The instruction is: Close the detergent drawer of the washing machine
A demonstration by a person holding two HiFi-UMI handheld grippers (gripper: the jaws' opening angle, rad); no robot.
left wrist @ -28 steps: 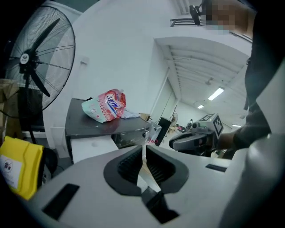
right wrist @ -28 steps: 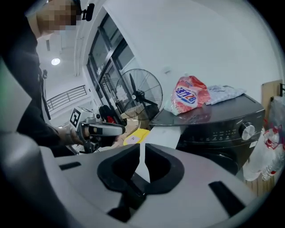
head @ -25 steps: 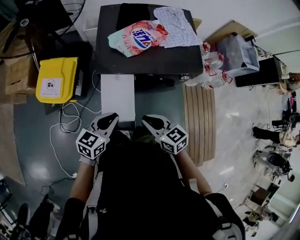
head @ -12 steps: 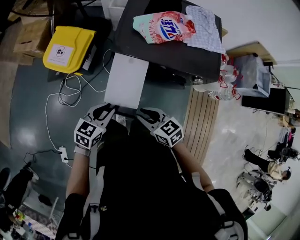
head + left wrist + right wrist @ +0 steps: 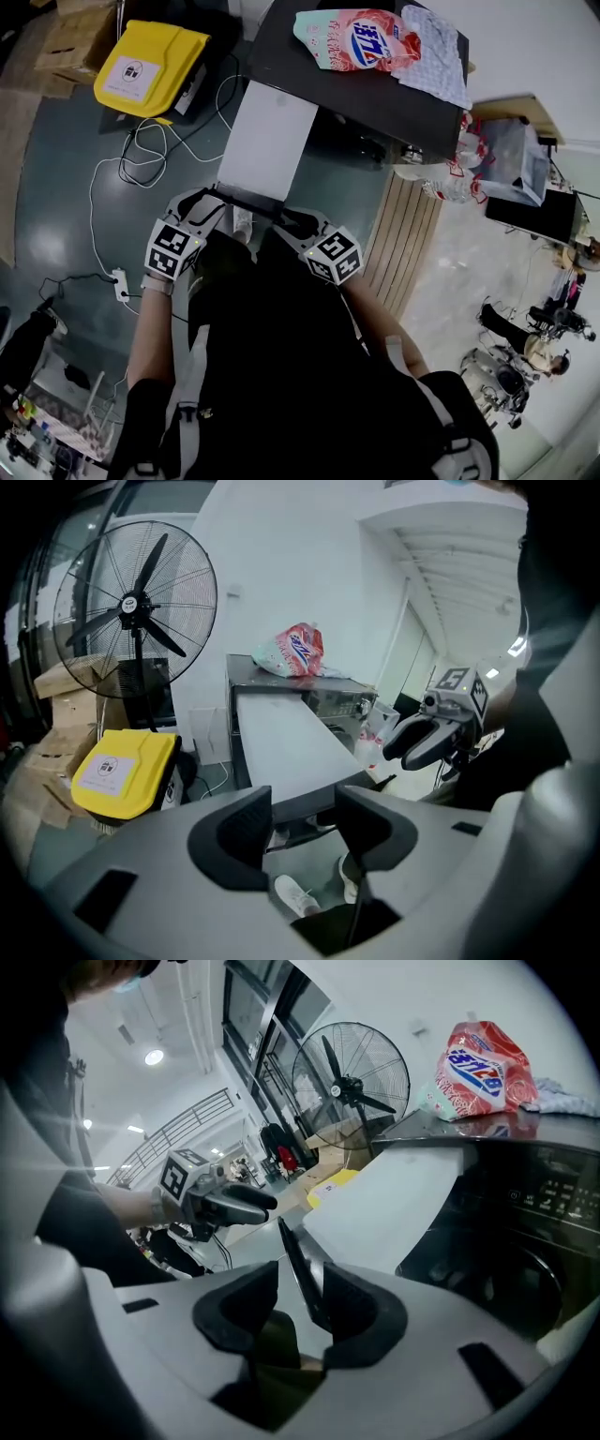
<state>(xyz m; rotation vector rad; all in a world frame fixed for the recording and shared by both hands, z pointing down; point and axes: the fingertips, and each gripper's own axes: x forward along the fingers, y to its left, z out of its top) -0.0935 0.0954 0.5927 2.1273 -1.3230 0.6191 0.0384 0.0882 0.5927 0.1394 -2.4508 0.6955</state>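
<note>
Grey workshop floor: detergent drawer [image 5: 267, 141] stands pulled out from washing machine [image 5: 366, 94]. Left gripper [image 5: 208, 202] and right gripper [image 5: 289, 220], jaws just parted, apparently straddle its front lip ungripped; push both evenly inward.

Washing machine [image 5: 375, 94] at far side. On its top: detergent bag [image 5: 361, 42], cloth [image 5: 436, 52] just beside it on the right. Drawer [image 5: 267, 141] juts from the machine's front toward the person. Floor, left of machine: plastic box [image 5: 150, 56], fan [image 5: 136, 602] behind it, power strip [image 5: 120, 284] nearer. Right of drawer: slatted board [image 5: 398, 239] on floor.
</note>
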